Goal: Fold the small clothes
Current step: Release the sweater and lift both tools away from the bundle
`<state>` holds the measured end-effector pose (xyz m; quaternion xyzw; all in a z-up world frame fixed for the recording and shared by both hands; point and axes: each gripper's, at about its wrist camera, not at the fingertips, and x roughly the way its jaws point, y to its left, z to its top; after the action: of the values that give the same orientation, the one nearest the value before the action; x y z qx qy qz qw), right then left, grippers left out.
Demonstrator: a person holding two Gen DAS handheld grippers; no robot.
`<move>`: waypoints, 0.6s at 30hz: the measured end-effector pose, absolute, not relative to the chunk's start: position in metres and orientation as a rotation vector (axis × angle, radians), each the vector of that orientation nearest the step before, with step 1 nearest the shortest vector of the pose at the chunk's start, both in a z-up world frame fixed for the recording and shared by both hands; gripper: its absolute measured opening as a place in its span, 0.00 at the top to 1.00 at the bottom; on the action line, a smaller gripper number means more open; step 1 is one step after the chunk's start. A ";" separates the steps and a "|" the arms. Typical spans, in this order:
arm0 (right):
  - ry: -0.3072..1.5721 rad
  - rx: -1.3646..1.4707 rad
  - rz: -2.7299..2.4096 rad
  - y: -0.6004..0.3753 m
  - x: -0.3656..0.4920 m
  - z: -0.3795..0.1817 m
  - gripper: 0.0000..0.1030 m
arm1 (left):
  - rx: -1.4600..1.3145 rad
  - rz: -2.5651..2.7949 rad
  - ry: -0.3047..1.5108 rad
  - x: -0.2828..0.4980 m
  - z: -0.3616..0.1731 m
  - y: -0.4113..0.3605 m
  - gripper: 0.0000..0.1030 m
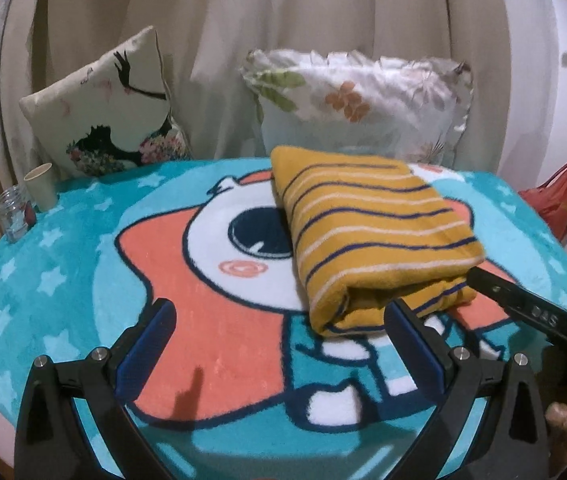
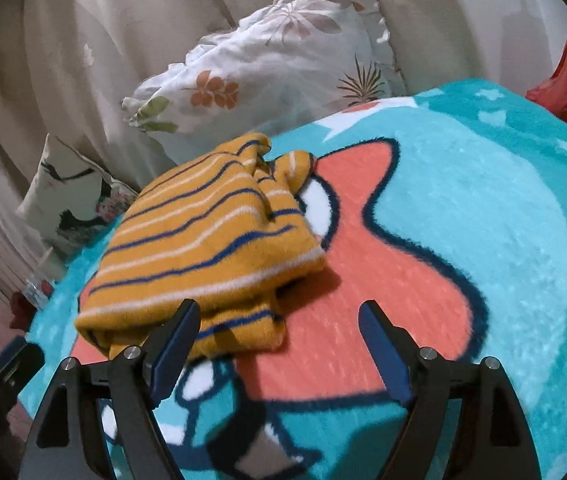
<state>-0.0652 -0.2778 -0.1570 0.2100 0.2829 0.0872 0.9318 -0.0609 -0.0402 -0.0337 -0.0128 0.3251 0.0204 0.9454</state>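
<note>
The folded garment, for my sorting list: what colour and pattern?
Mustard yellow with navy and white stripes, clearest in the left wrist view.

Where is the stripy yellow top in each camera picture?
Left wrist view: the stripy yellow top lies folded right of centre on the cartoon blanket, just past the left gripper's right finger.
Right wrist view: the top lies left of centre, behind the right gripper's left finger.
Shared landmark: the white flowered pillow, behind the top in both.
</note>
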 end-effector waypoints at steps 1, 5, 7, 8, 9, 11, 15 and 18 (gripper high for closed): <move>0.571 0.404 0.173 -0.274 -0.068 -0.156 0.17 | -0.027 0.047 0.674 -0.059 -0.035 -0.040 0.00; 0.546 0.304 0.144 -0.259 -0.078 -0.152 0.17 | -0.031 0.072 0.713 -0.056 -0.042 -0.038 0.00; 0.537 0.268 0.137 -0.253 -0.083 -0.151 0.16 | -0.033 0.081 0.721 -0.056 -0.045 -0.035 0.00; 0.537 0.254 0.134 -0.251 -0.084 -0.151 0.15 | -0.033 0.086 0.727 -0.055 -0.046 -0.034 0.00; 0.538 0.241 0.131 -0.249 -0.085 -0.150 0.15 | -0.032 0.090 0.732 -0.054 -0.047 -0.033 0.00; 0.541 0.233 0.129 -0.247 -0.087 -0.150 0.15 | -0.026 0.106 0.738 -0.053 -0.050 -0.030 0.00; 0.546 0.232 0.130 -0.244 -0.087 -0.148 0.15 | -0.008 0.132 0.739 -0.054 -0.052 -0.025 0.00; 0.542 0.221 0.132 -0.240 -0.089 -0.145 0.15 | 0.004 0.149 0.737 -0.055 -0.053 -0.023 0.00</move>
<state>-0.0889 -0.2400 -0.1446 0.1089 0.2670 0.0649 0.9553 -0.0548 -0.0234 -0.0533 0.0020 0.3599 0.0729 0.9301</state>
